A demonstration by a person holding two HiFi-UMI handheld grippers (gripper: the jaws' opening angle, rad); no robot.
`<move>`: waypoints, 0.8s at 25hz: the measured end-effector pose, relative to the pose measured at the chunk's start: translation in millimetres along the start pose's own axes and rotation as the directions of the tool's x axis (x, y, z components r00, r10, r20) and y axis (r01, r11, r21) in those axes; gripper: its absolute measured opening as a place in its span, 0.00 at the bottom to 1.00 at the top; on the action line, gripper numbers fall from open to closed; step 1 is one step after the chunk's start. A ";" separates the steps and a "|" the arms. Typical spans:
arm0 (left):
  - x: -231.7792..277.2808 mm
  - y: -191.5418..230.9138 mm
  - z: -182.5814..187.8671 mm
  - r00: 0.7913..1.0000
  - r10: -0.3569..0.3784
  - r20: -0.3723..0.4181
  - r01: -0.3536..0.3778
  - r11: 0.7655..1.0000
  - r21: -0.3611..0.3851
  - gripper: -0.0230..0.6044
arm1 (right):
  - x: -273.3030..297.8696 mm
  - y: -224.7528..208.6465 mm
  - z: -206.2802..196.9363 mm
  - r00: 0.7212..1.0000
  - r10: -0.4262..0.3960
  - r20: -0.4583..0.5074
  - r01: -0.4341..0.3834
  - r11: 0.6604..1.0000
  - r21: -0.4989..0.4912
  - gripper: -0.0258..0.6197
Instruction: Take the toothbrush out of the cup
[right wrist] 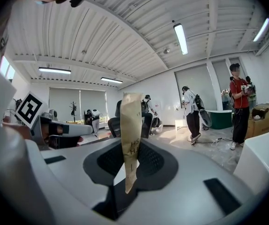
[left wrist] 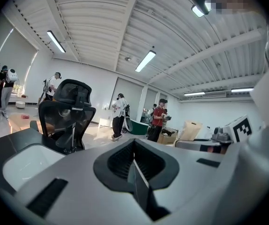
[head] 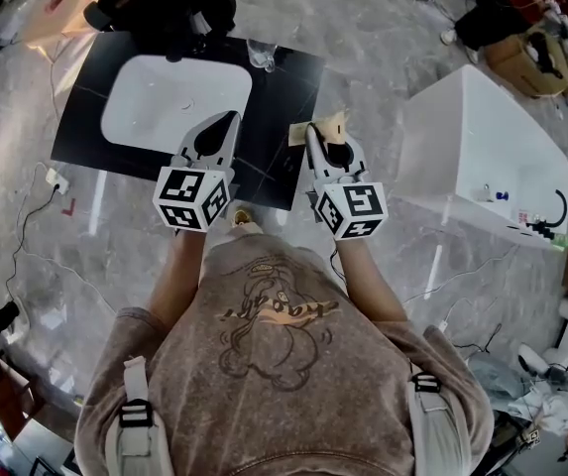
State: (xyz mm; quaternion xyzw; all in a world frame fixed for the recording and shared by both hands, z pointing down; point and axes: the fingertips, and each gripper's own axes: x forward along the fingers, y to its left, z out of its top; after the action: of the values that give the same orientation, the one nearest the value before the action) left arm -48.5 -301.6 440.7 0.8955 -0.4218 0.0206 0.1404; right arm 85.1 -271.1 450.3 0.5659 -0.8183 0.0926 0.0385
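My right gripper [head: 316,133] [right wrist: 130,175] is shut on a flat tan paper packet [head: 329,126] [right wrist: 130,125] with dark print, which stands upright between the jaws over the black table's right part. A clear glass cup [head: 262,56] stands at the table's far edge, beyond both grippers; I cannot make out what is in it. My left gripper [head: 228,119] [left wrist: 134,162] hovers beside the white basin [head: 155,102], its jaws closed together with nothing between them.
The black table [head: 274,167] carries the sunken white basin. A black office chair [head: 165,8] [left wrist: 67,111] stands behind it. A big white block [head: 482,147] is on the floor at the right. Cables cross the floor, and people stand farther off in the room.
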 end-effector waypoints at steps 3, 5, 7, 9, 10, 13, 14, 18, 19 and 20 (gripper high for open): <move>-10.8 -18.7 -5.7 1.000 0.007 0.001 -0.007 1.000 0.003 0.06 | -19.8 2.2 -6.0 1.000 0.014 -0.002 -0.014 1.000 0.007 0.16; -19.1 -36.1 -8.0 1.000 0.012 0.005 -0.012 1.000 0.005 0.06 | -37.3 1.9 -8.2 1.000 0.025 -0.003 -0.025 1.000 0.007 0.16; -24.0 -58.7 -11.6 1.000 0.020 0.008 -0.020 1.000 0.010 0.06 | -56.8 -3.7 -10.7 0.999 0.042 -0.004 -0.042 0.999 0.001 0.16; -32.5 -79.2 -17.5 0.999 0.034 0.009 -0.034 0.999 0.013 0.06 | -75.9 -5.8 -15.2 0.998 0.064 -0.006 -0.064 0.998 -0.010 0.16; -41.4 -85.7 -21.3 0.999 0.042 0.010 -0.042 0.999 0.012 0.06 | -84.7 -1.4 -18.2 0.997 0.074 -0.008 -0.074 0.997 -0.014 0.16; -76.2 -99.5 -35.0 0.998 0.060 0.009 -0.060 0.998 0.004 0.06 | -109.9 21.5 -27.2 0.994 0.106 -0.015 -0.106 0.994 -0.021 0.16; -85.8 -105.2 -39.5 0.998 0.067 0.006 -0.067 0.998 0.001 0.06 | -118.0 27.3 -29.0 0.993 0.117 -0.017 -0.117 0.993 -0.021 0.16; -111.8 -135.9 -54.1 0.996 0.086 -0.006 -0.086 0.996 -0.016 0.06 | -150.1 39.9 -32.0 0.988 0.154 -0.024 -0.155 0.988 -0.021 0.16; -116.5 -144.2 -56.6 0.996 0.084 -0.010 -0.084 0.996 -0.018 0.06 | -158.0 41.6 -32.5 0.987 0.160 -0.025 -0.160 0.987 -0.018 0.16; -120.8 -151.8 -58.0 0.997 0.081 -0.015 -0.081 0.997 -0.017 0.06 | -165.5 43.3 -32.6 0.986 0.165 -0.024 -0.165 0.986 -0.016 0.16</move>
State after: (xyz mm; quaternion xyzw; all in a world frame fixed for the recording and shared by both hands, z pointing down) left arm -5.9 -103.6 442.1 0.8764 -0.4568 0.0288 0.1502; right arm 102.3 -97.9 449.7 0.4948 -0.8627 0.0945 0.0447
